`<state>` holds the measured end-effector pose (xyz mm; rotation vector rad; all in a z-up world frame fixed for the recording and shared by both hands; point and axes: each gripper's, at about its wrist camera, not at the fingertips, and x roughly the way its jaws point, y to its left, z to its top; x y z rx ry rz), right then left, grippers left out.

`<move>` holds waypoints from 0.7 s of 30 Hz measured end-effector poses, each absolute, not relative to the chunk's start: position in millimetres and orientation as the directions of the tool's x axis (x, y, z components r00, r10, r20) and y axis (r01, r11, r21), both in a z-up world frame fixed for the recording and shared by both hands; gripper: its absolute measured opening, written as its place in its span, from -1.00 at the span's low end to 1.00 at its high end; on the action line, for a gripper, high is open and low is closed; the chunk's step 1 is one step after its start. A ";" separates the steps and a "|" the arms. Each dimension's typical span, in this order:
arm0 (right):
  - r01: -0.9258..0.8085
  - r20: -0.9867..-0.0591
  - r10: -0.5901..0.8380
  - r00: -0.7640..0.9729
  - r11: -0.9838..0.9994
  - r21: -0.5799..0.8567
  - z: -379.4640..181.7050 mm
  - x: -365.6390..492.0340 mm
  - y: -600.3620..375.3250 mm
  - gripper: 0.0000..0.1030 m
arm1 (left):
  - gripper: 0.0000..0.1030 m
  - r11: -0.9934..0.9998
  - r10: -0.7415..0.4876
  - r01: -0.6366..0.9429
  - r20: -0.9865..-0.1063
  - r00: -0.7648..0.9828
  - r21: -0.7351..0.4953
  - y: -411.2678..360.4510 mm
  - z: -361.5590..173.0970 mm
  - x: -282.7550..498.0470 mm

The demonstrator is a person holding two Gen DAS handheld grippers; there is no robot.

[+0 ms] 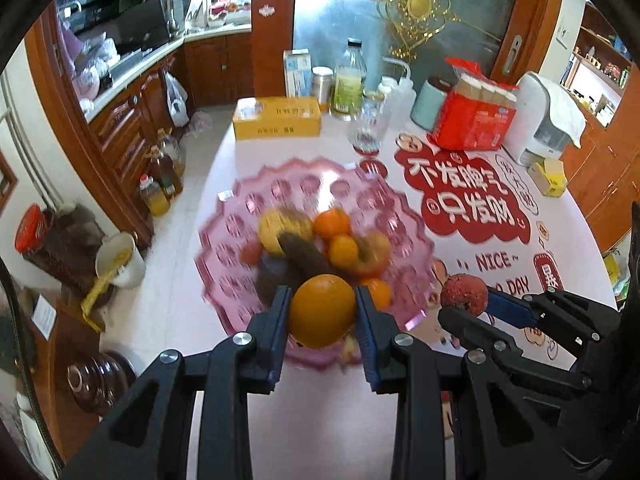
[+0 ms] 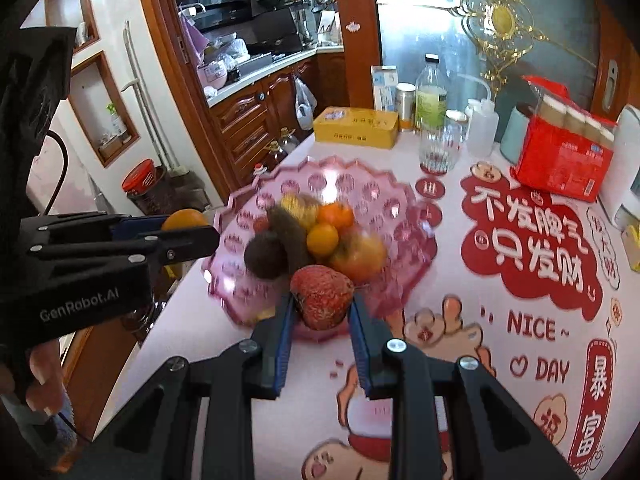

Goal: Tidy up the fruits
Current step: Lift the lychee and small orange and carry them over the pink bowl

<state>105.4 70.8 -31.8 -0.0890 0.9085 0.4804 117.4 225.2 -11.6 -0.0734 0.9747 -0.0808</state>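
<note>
My left gripper (image 1: 322, 304) is shut on an orange (image 1: 322, 311), held just in front of a pink scalloped fruit bowl (image 1: 224, 256). The bowl holds several fruits: small oranges (image 1: 331, 222), a yellow fruit (image 1: 276, 226), brown kiwis (image 1: 302, 254) and a persimmon-like fruit (image 1: 374, 256). My right gripper (image 2: 320, 304) is shut on a red strawberry-shaped fruit (image 2: 321, 295), near the bowl's (image 2: 404, 216) front rim. In the left wrist view the right gripper (image 1: 466, 300) appears at right with the red fruit (image 1: 464, 294). In the right wrist view the left gripper (image 2: 188, 226) shows at left with the orange (image 2: 185, 218).
The white table (image 2: 472, 432) bears red printed decals. At its back stand a yellow box (image 1: 277, 118), a glass bottle (image 1: 350, 80), a drinking glass (image 1: 368, 128), a red package (image 1: 474, 114) and a white appliance (image 1: 540, 120). Kitchen cabinets and oil bottles (image 1: 162, 176) lie left.
</note>
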 end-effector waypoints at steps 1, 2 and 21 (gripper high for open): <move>-0.432 -0.771 0.355 0.528 0.894 0.116 -27.0 112.9 75.7 -0.47 | -0.42 0.995 -0.101 0.040 -0.819 0.565 -0.095 229.1 -8.8 123.2; -0.429 -0.766 0.350 0.539 0.897 0.108 -23.2 117.8 78.7 -0.47 | -0.42 0.995 -0.099 0.042 -0.817 0.568 -0.091 231.3 -7.3 127.7; -0.286 -0.828 0.189 0.528 0.957 0.036 -69.0 239.7 107.5 -0.47 | -0.42 0.993 -0.094 -0.008 -0.854 0.511 -0.114 264.7 -66.9 259.2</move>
